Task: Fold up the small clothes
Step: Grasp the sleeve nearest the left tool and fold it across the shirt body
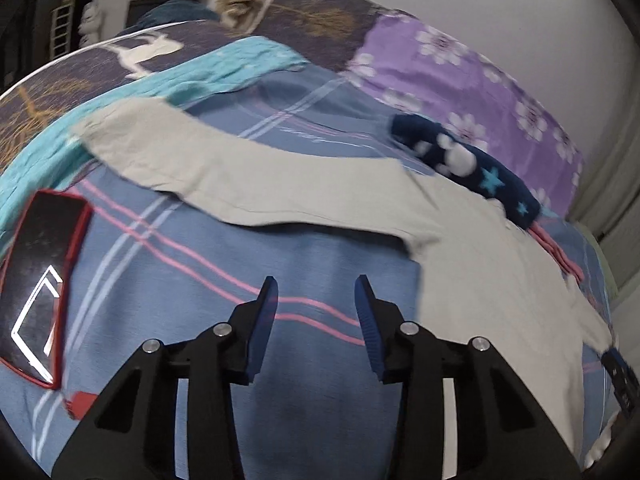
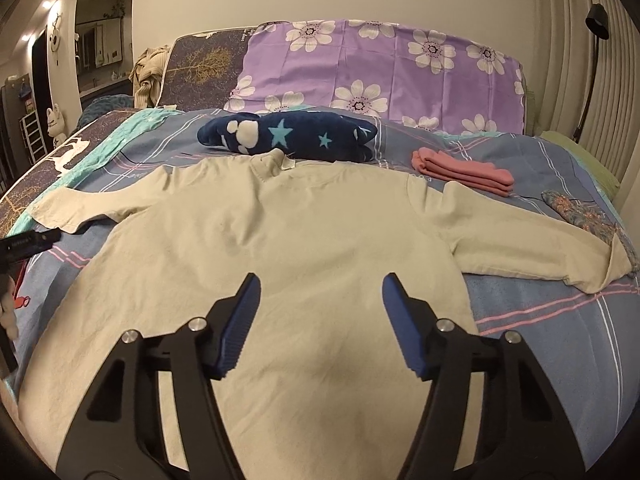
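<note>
A beige long-sleeved shirt (image 2: 280,248) lies flat on the blue plaid bedsheet (image 2: 540,320), collar toward the pillows, both sleeves spread out. My right gripper (image 2: 320,284) is open and empty, hovering over the shirt's lower body. In the left wrist view the shirt's left sleeve (image 1: 224,176) stretches across the sheet (image 1: 192,280). My left gripper (image 1: 316,286) is open and empty above bare sheet, just below that sleeve and left of the shirt's body. The left gripper also shows at the far left edge of the right wrist view (image 2: 28,242).
A folded pink garment (image 2: 464,172) and a navy star-patterned plush item (image 2: 296,136) lie beyond the shirt. A purple floral pillow (image 2: 384,68) stands behind. A red-cased phone (image 1: 38,292) lies left of my left gripper. A teal cloth (image 1: 224,68) and a patterned cloth (image 2: 588,216) lie at the edges.
</note>
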Tool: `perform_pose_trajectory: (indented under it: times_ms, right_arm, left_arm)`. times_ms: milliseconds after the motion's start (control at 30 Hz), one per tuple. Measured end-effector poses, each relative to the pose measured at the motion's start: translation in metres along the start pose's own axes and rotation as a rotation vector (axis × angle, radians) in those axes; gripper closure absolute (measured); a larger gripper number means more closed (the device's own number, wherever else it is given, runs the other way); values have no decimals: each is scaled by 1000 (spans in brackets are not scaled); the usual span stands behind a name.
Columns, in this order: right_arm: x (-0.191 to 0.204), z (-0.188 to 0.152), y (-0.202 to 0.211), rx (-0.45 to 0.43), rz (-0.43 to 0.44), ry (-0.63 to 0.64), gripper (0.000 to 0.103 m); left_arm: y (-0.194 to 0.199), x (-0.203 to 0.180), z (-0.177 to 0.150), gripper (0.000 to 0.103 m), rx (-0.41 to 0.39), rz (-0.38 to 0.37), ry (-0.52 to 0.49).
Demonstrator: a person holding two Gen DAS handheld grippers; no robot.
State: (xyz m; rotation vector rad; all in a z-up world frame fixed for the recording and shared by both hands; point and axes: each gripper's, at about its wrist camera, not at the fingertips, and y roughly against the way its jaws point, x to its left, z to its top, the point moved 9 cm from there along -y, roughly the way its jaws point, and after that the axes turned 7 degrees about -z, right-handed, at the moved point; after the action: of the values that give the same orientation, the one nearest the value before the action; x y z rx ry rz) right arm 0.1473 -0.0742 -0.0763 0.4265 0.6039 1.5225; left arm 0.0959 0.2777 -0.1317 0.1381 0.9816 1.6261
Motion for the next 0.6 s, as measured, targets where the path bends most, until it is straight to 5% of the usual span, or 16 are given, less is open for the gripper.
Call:
perform_pose_trajectory:
  times_ms: [200, 400, 533, 600]
  right_arm:
    - [-1, 2, -15, 34, -24, -9, 37]
    - [5, 5, -23, 50, -15, -27, 34]
    - [6, 4, -25, 58, -17, -28, 33]
    - [3, 3, -27, 64, -22, -37, 33]
  left_arm:
    - [-9, 116, 38, 62, -11, 46, 352]
    - [-34, 159, 71, 62, -59, 76, 479]
    - [-44, 170, 93, 62, -98, 164, 447]
    - [-50, 172, 104, 72, -118, 180, 425]
